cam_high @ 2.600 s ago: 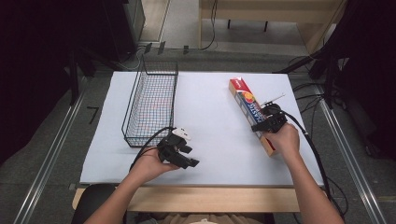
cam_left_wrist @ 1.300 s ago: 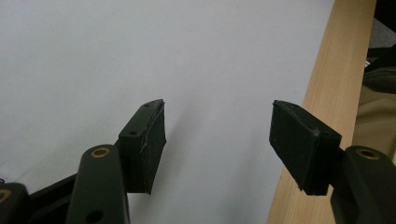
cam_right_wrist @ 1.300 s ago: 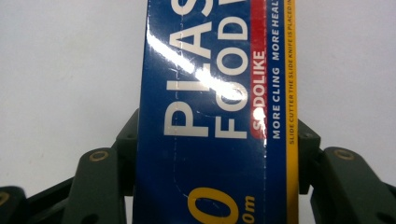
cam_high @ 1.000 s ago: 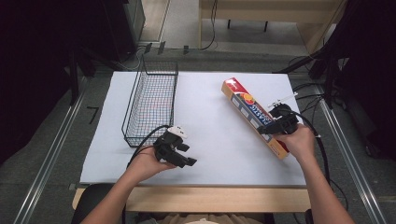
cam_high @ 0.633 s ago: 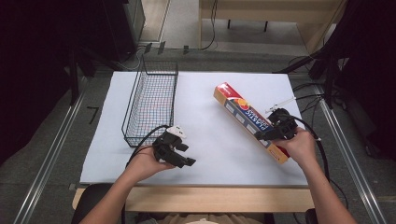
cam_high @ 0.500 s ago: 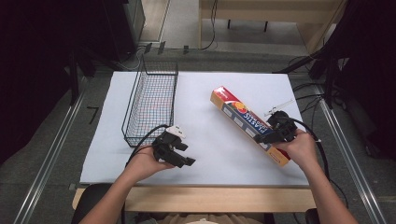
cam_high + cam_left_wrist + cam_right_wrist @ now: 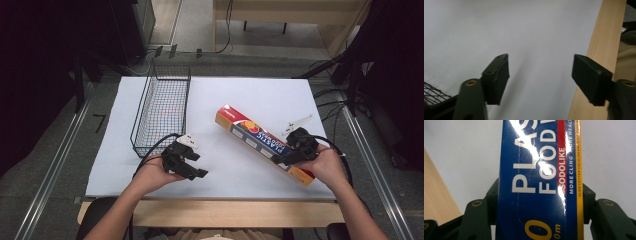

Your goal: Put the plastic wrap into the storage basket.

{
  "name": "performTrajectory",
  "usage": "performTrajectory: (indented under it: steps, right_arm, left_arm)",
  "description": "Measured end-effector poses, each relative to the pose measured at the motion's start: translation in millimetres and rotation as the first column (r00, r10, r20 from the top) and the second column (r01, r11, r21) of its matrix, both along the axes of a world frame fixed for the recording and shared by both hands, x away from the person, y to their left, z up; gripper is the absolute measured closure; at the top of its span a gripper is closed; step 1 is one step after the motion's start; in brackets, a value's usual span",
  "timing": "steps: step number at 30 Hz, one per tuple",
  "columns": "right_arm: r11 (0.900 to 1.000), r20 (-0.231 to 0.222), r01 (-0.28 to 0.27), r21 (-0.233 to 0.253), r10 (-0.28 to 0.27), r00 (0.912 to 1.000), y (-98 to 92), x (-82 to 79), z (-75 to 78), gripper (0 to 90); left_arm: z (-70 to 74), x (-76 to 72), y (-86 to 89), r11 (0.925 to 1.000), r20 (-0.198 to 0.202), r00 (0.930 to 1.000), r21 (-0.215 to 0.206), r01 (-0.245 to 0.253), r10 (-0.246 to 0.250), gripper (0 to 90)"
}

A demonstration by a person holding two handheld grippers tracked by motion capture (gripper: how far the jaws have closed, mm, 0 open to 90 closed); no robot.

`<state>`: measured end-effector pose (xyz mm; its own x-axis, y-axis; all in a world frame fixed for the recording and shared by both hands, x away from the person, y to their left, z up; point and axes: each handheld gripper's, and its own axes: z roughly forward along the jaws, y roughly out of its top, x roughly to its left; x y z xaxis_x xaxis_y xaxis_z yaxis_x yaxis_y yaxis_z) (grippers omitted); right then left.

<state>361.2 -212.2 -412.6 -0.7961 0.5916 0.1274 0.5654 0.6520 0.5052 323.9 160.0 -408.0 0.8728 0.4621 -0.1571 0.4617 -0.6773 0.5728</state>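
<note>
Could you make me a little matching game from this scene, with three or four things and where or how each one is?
Things:
1. left gripper
2. right gripper
3. wire basket
4. plastic wrap box

States:
A. lies slantwise on the white table cover
B. jaws wide open, nothing between them
C. stands empty at the table's left
D. jaws shut on the box's sides

Pairs: 1-B, 2-D, 3-C, 4-A

Wire basket (image 7: 162,112) upright at white table's (image 7: 260,95) left side; dark floor around.
</note>
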Motion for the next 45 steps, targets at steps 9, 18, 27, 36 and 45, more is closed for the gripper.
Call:
performTrajectory:
  steps: [9, 18, 27, 36, 45]
  right_arm:
    - [0.989, 0.029, -0.145, -0.005, 0.145, 0.989, -4.9, -14.4, -1.9, 41.8]
    - [0.967, 0.018, -0.253, -0.013, 0.253, 0.9672, 0.6, -24.4, -7.8, 41.7]
    - [0.94, 0.017, -0.339, -0.029, 0.339, 0.9406, 16.2, -31.4, -6.0, 41.6]
    - [0.897, 0.004, -0.442, -0.027, 0.442, 0.8969, 27.6, -41.1, -3.4, 41.5]
    - [0.857, 0.005, -0.511, -0.063, 0.513, 0.8585, 49.3, -49.1, -0.9, 41.5]
  left_arm:
    - [7.7, -4.3, -0.5, 0.9973, -0.005, 0.9978, -0.032, 0.066, -0.066, 20.2]
    - [25.6, -10.0, -0.2, 0.9913, 0.053, 0.991, -0.041, 0.125, -0.123, 22.5]
    - [41.8, -13.9, -4.4, 0.9837, 0.095, 0.98, -0.028, 0.178, -0.175, 23.3]
    - [45.1, -16.3, -7.8, 0.9796, 0.12, 0.9732, -0.02, 0.2, -0.196, 23.2]
    - [39.6, -17.3, -19.8, 0.9681, 0.097, 0.9635, 0.002, 0.25, -0.249, 23.7]
